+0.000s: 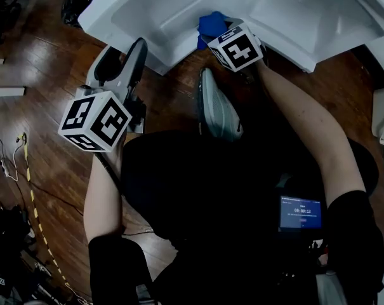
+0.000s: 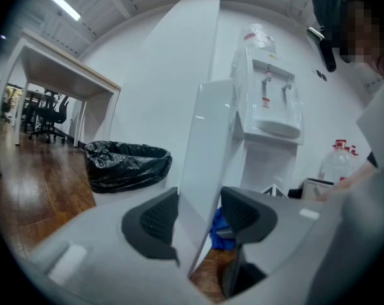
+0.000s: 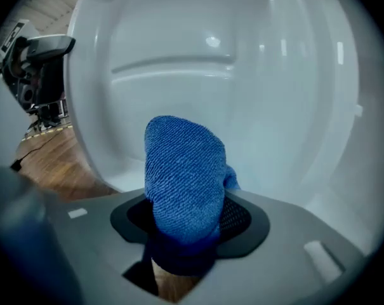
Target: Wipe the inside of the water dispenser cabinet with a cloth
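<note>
— Two claws, two jobs. What is the left claw (image 2: pixel 198 220) doing?
— Its jaws are partly closed on the edge of the white cabinet door (image 2: pixel 203 138), which stands upright between the pads. That grip should hold steady so the door cannot swing in.
— And the right claw (image 3: pixel 188 224)?
— It is clamped on the blue cloth (image 3: pixel 182 173), which bulges out past its tips. The cabinet's white inside wall (image 3: pixel 242 100) lies just ahead of the cloth and seems not yet touched.
— How to wipe well?
— I'd press forward until the bulge flattens on the wall. Then sweep in overlapping strokes into the corners, keeping the hard tips off the plastic.
</note>
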A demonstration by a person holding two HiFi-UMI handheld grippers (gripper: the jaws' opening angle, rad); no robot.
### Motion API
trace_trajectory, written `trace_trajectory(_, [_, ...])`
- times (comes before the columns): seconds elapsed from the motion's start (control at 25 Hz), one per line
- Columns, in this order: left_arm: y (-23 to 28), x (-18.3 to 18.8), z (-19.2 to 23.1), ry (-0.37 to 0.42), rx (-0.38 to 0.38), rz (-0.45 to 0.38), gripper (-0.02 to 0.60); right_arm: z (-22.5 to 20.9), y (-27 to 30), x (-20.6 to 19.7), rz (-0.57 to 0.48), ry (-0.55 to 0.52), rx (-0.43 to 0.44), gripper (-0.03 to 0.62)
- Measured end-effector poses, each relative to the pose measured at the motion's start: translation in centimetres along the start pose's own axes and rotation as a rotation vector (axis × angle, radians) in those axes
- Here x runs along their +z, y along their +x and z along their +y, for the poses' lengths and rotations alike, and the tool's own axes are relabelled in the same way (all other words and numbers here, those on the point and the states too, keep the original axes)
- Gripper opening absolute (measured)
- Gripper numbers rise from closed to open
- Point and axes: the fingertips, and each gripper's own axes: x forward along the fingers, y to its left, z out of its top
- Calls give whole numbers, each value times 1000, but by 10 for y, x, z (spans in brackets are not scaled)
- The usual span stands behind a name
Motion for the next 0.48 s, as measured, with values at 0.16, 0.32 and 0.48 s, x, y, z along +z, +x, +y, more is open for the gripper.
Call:
trace_trajectory(0.16, [3,3,-1,5,0,-2,212,64,1,12,27,-123,169,233])
trace_trajectory(0.32, [-11,-7,-2,-11,33,11,212,118,-4,14,36,-281,299,233])
trace_trajectory(0.48, [-1,-5,0,12,-1,0,210,74,-18,19,-10,-156,255,233])
